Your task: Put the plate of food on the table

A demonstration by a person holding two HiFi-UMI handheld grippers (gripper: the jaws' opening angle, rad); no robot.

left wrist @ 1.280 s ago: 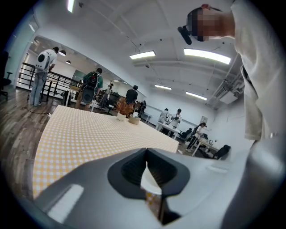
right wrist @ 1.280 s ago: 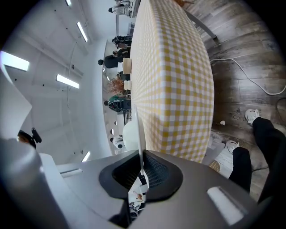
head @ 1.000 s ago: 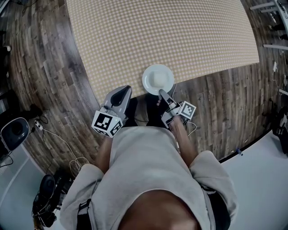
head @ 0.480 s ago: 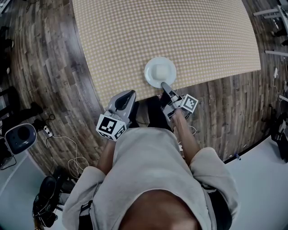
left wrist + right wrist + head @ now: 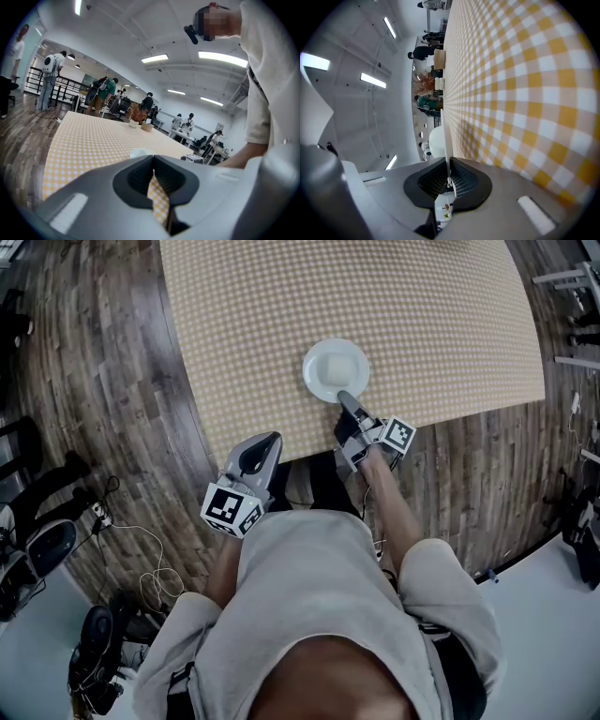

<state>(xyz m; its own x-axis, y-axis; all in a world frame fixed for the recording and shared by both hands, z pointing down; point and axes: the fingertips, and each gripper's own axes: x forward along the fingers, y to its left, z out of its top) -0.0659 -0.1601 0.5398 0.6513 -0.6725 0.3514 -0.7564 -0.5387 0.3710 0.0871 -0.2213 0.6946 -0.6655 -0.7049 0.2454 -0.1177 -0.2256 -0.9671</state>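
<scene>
Checked worktop [image 5: 422, 296], near edge: plate [image 5: 336, 369] of food over it, rim pinched by right tool [image 5: 344, 401]; left tool [image 5: 261, 442] closed, empty. Risk: the one-sided rim grip could let the plate tilt and the food slide.

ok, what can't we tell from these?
The food: a pale lump in the head view, too small; right gripper view sees the plate edge-on.
Plate touching the table or not: head view looks straight down; the right gripper, shut on the rim, hides the near edge.
Left gripper view: the left gripper, shut and empty, hides nearly all of the plate.
Table's far end: cut off by the head view's top edge.
</scene>
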